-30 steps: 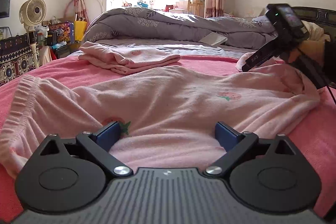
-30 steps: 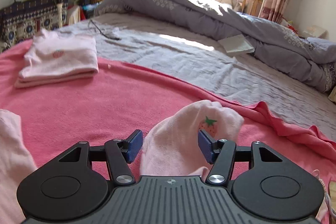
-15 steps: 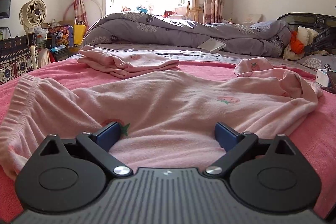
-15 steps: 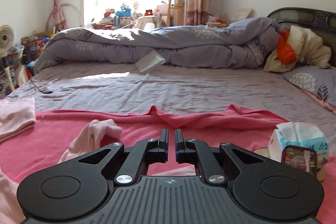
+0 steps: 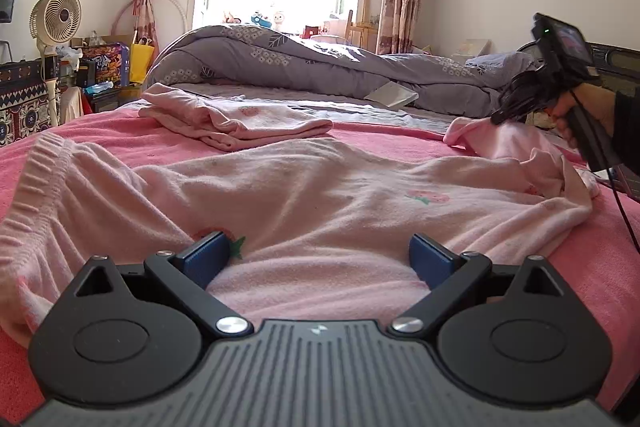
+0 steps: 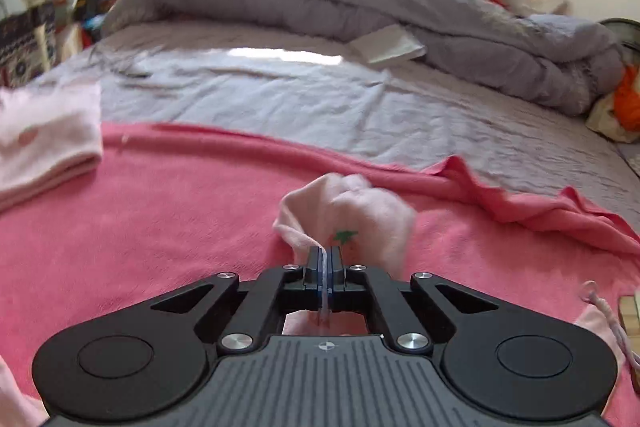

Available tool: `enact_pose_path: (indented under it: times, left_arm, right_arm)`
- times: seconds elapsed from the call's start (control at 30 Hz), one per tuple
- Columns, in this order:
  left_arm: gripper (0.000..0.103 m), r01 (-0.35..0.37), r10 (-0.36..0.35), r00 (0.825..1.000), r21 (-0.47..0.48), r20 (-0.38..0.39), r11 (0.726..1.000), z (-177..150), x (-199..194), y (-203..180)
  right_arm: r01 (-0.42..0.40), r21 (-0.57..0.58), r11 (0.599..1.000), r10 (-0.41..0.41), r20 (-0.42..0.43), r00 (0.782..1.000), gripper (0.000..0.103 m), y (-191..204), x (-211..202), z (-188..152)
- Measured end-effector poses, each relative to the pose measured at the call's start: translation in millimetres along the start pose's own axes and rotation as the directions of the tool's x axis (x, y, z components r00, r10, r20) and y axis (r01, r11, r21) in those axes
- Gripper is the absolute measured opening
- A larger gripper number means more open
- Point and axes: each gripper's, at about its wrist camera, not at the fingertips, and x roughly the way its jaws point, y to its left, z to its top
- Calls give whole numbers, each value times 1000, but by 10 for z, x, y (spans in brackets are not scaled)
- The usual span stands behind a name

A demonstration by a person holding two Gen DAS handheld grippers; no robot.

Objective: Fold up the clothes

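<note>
A pale pink garment with strawberry prints [image 5: 320,195] lies spread over the pink blanket [image 5: 400,139]. My left gripper [image 5: 320,251] is low over its near part, open, the cloth lying between the blue pads [image 5: 208,255] without being pinched. At the far right, a hand holds my right gripper [image 5: 516,107] at the garment's bunched sleeve [image 5: 480,135]. In the right wrist view my right gripper [image 6: 325,255] has its jaws closing tight, and a thin fold of the sleeve [image 6: 360,211] is pinched between the pads.
A folded pink garment [image 5: 240,123] lies on the blanket at the back left, also visible at the left edge as a folded stack [image 6: 44,139]. Behind it are the grey sheet [image 6: 320,99], a heaped grey duvet [image 5: 320,67] and a white book [image 6: 388,45]. A fan [image 5: 56,23] and clutter stand at the left.
The right gripper stood open around the sleeve end, shut empty while swinging away to the right, then came back and now pinches the sleeve. The left gripper has kept still.
</note>
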Motion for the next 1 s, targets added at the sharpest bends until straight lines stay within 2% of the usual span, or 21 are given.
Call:
enact_pose_path:
  times: [0.07,0.17,0.23,0.37,0.43,0.5,0.57,0.63,0.67,0.73,0.9,0.93,0.97,1.0]
  left_arm:
    - [97,-4,4,1000,2,0,1000,3,0,-10]
    - [97,-10,10,1000,5,-1,1000,3,-4,-21]
    - [97,-14,14,1000,5,-2,1000,5,0,-24]
    - [97,-17,17,1000,8,-4,1000,9,2,-31]
    - [97,-18,18,1000,9,-4,1000,11,4,-32]
    - [97,-20,20,1000,11,-4,1000,10,2,-35]
    - [97,-20,20,1000,11,-4,1000,10,5,-38]
    - [97,-20,20,1000,11,-4,1000,9,7,-40]
    - [97,-20,20,1000,11,-4,1000,9,8,-41]
    - [97,-19,19,1000,11,-3,1000,9,10,-42]
    - [97,-14,14,1000,9,0,1000,5,17,-33]
    - [97,-11,11,1000,8,1,1000,5,19,-29]
    - [97,-9,9,1000,6,1,1000,5,21,-26]
    - [97,-7,7,1000,5,2,1000,4,22,-22]
  right_arm:
    - [62,37,997,-66,113,991,4,-406,-368,16]
    - [127,117,985,-144,155,977,4,-1073,-750,-126]
    - [166,169,972,-187,121,975,4,-1455,-877,-319]
    - [216,211,953,-209,-53,976,7,-1914,-808,-825]
    - [187,235,954,-171,-85,982,10,-1971,-757,-988]
    - [97,282,955,-84,-57,995,17,-1973,-732,-1005]
    - [-9,346,938,11,-3,1000,47,-1981,-613,-887]
    - [-99,401,911,87,48,995,55,-1986,-440,-744]
    - [-117,419,900,103,56,993,55,-1981,-309,-677]
    - [-104,430,897,97,38,995,55,-1945,-24,-554]
    - [49,409,911,-7,-104,995,55,-1890,676,-396]
    - [64,413,909,-10,-131,991,49,-1895,778,-409]
    - [61,426,903,1,-144,990,33,-1901,852,-430]
    - [54,437,898,7,-136,991,26,-1903,870,-437]
